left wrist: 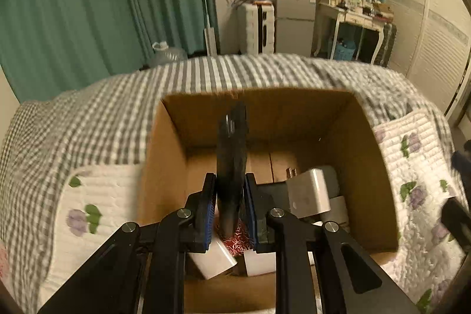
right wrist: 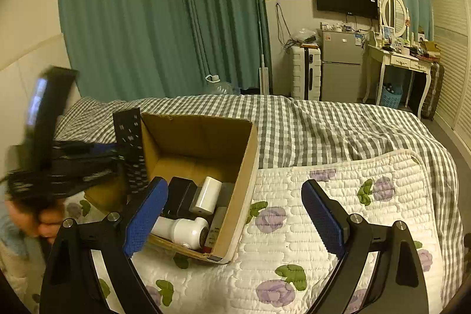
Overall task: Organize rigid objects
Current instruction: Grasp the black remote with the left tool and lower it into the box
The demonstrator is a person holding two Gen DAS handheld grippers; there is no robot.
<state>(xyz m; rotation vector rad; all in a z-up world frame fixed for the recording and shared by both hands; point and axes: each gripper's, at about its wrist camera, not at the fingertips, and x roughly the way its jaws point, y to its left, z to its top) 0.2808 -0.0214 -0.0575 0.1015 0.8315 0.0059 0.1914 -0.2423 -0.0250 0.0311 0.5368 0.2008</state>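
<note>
Left gripper (left wrist: 230, 197) clamps a black remote (left wrist: 231, 155) upright over the cardboard box (left wrist: 164, 167).

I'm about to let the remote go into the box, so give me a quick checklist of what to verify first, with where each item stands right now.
1. Left claw grips the black remote: ok, pads clamp both sides.
2. Remote over the cardboard box opening: ok in both views.
3. Remote attitude: upright, held on edge; ok.
4. Landing spot: not ok, white cylinder, white handheld device and a black item crowd the near end; far floor bare.
5. Right claw clear: ok, open, empty, over the floral quilt.
6. Box steadiness on the bed: cannot tell.
</note>
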